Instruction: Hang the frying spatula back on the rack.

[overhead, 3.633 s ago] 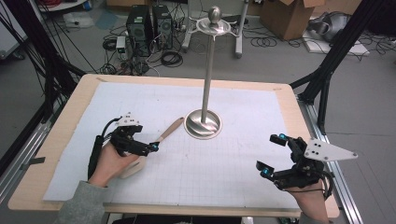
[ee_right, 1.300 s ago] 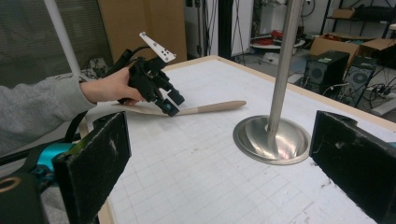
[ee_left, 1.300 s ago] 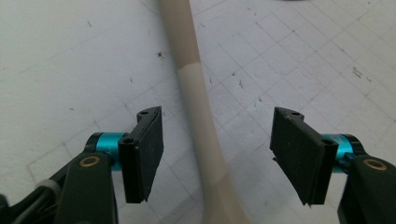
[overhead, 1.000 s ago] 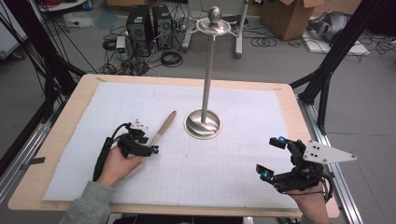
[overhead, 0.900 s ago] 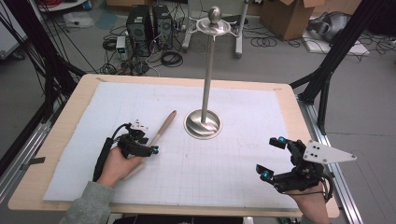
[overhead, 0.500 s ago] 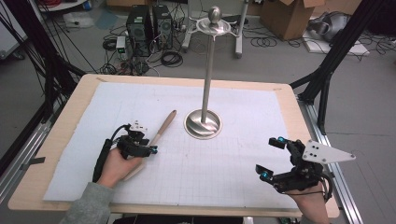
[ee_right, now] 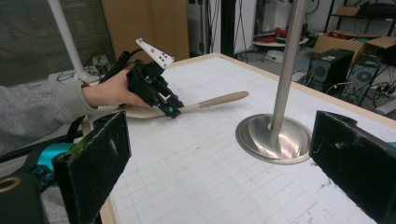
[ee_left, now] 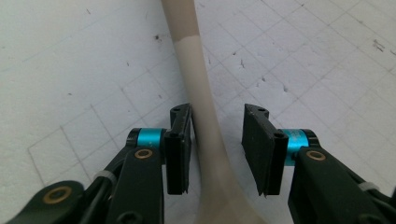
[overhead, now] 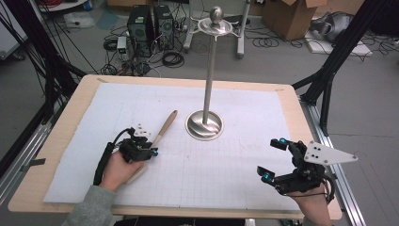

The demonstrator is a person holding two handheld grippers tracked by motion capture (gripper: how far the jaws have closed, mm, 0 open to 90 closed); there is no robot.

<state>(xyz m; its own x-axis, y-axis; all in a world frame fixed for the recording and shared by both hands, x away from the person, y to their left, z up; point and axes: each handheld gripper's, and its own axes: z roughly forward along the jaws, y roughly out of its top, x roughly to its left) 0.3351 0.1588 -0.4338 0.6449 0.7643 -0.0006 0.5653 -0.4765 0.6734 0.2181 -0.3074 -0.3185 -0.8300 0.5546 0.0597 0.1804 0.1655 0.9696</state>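
While the left gripper rests low on the white gridded paper sheet toward the table's left edge, its black jaws straddle the thin neck of a long beige wooden spoon. One jaw touches the handle; the other stands clear, so the tongs are apart. That spoon lies flat, its handle pointing toward the far edge. Just beside its tip stands a tall silver metal stand with a round base. Near the right edge, the right gripper holds its jaws wide apart, gripping nothing.
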